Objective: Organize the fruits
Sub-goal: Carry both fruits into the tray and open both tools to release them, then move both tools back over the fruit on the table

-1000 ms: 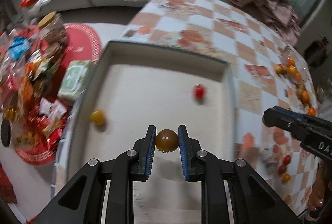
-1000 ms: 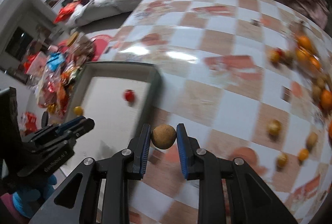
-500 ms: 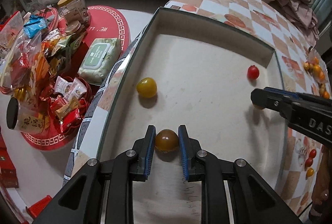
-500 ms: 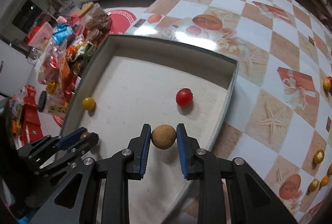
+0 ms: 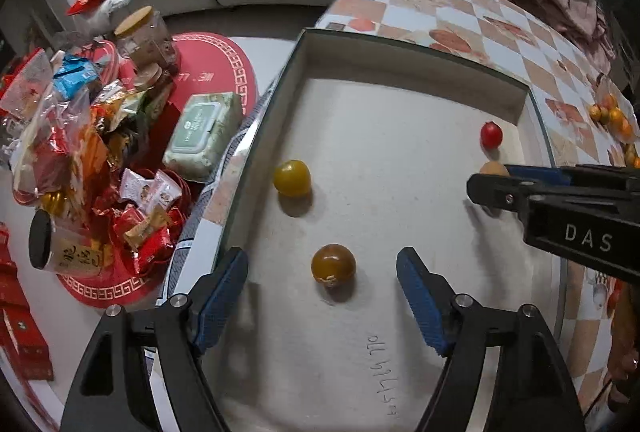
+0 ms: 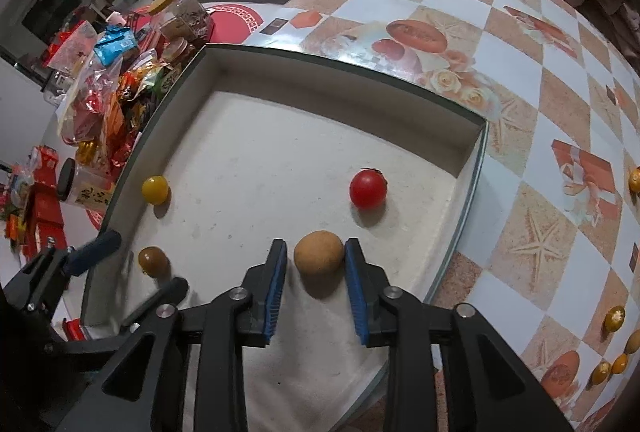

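Tray (image 6: pixel 470 187): four fruits in — yellow tomato (image 5: pixel 292 177), red tomato (image 6: pixel 368 188), brown tomato (image 5: pixel 333 264), tan fruit (image 6: pixel 319 252).
Left gripper (image 5: pixel 322 268): jaws just sprung wide, brown tomato lies free between.
Right gripper (image 6: pixel 316 260): jaws just easing apart, narrow gap, tan fruit between.

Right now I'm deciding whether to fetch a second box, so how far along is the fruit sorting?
Early days. Four fruits lie in the box: yellow tomato, red tomato, brown tomato and tan fruit. The left gripper and right gripper have just been opening, letting the last two go. Many small fruits remain on the table.
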Motion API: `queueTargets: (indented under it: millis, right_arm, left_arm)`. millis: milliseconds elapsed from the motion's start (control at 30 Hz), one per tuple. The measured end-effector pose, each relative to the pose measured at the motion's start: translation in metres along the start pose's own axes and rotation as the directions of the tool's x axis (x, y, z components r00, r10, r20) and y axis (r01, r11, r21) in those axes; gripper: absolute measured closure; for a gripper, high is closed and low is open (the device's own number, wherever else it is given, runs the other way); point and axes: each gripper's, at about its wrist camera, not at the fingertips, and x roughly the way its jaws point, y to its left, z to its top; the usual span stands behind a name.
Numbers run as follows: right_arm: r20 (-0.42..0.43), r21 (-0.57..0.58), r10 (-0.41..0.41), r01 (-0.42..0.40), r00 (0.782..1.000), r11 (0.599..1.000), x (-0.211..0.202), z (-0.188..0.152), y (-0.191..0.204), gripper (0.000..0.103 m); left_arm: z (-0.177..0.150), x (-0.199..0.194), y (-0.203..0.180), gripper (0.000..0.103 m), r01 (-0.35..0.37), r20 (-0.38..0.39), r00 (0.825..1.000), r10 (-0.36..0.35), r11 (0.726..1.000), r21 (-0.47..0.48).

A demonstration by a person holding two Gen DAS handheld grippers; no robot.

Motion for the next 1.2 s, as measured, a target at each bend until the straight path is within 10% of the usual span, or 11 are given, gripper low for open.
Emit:
queueTargets:
  millis: [367,1200]
  right_arm:
    - [0.072,0.054,0.043,-0.047,0.996,0.997,-0.033,0.000,-0.010,0.024]
    - [0.137,0.448,-0.161,0.084,0.977,0.890,-0.124,-0.101,-0.185,0.023]
  left_arm:
    - [0.003,-0.003,-0.015,0.026,0.011,-0.039,0.999,-0.010,1.000,0.029]
    - [0.026,-0.037,-0.199,0.026,0.153,-0.011,0.987,-0.160,0.923,0.352]
